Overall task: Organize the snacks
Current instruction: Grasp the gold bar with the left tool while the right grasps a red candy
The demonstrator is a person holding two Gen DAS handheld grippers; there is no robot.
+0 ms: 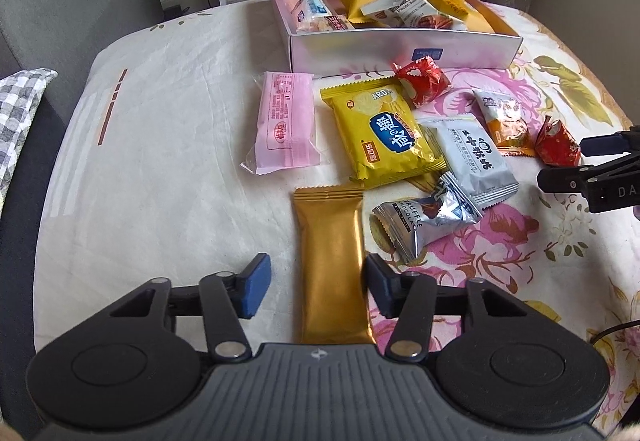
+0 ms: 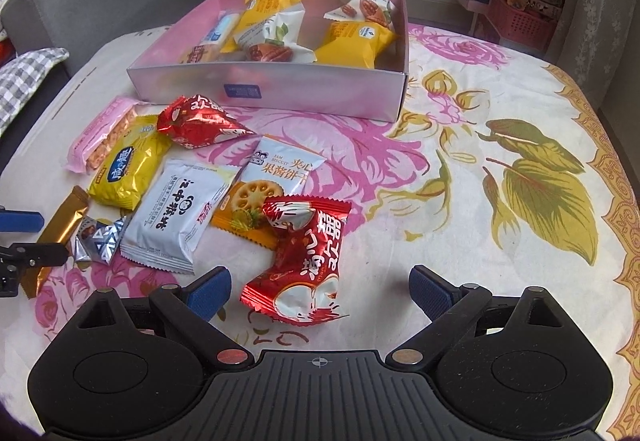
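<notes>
While the long gold foil snack bar lies on the floral tablecloth, the left gripper straddles it, right pad touching, left pad apart. Right gripper gapes around the red foil candy pouch, untouched.

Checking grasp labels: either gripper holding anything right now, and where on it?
Neither holds yet. Left gripper straddles the gold bar's near end, one gap visible; right gripper open around the red packet.
</notes>
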